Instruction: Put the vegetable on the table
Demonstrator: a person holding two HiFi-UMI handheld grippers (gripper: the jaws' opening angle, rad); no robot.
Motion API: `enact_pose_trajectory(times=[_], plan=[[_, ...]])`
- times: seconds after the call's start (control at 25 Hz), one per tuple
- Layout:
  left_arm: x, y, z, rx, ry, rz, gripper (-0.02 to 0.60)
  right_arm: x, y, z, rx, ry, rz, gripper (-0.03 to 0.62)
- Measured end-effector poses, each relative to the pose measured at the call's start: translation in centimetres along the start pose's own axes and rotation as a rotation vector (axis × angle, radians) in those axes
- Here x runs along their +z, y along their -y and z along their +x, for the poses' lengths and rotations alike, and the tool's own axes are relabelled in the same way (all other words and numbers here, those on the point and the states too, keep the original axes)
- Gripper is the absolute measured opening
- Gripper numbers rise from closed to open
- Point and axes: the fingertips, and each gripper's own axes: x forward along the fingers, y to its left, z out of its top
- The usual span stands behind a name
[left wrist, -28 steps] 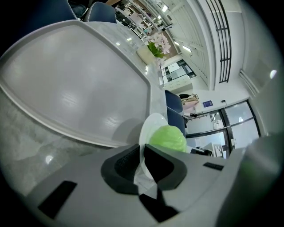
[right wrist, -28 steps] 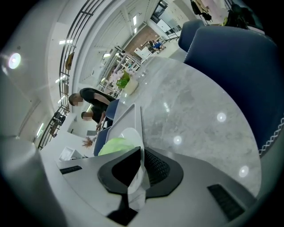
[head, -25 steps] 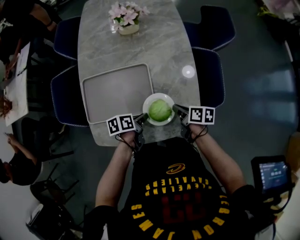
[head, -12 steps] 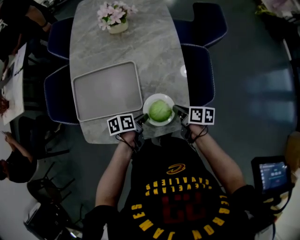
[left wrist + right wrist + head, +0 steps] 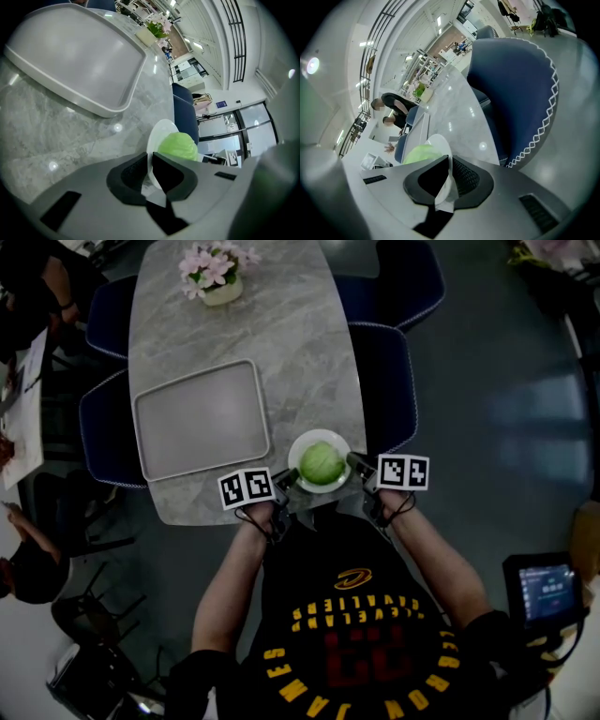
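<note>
The left claw [image 5: 149,171] is clenched on one edge of a white plate [image 5: 296,450] and the right claw [image 5: 449,176] is clamped on the opposite edge, so the plate hangs between the two with a green cabbage [image 5: 321,463] sitting in its middle. The plate is at the near end of the grey marble counter [image 5: 281,324], though I cannot tell whether it touches the surface. Just to its left lies an empty grey tray [image 5: 202,418], a flower pot [image 5: 214,273] stands at the far end, and a dark blue chair [image 5: 384,381] is pushed in on the right.
</note>
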Motion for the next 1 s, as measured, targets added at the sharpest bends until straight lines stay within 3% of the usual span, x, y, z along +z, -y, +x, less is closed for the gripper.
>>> enact_pose_trajectory(times=[0.32, 1.0], plan=[[-1.8, 0.1, 2.1, 0.031, -0.031, 0.02, 0.037, -0.8, 2.9, -0.5, -0.024, -0.03, 0.009, 0.035], [-3.1, -0.5, 3.4, 0.082, -0.064, 0.052, 0.037, -1.5, 4.6, -0.1, -0.057, -0.051, -0.067, 0.035]])
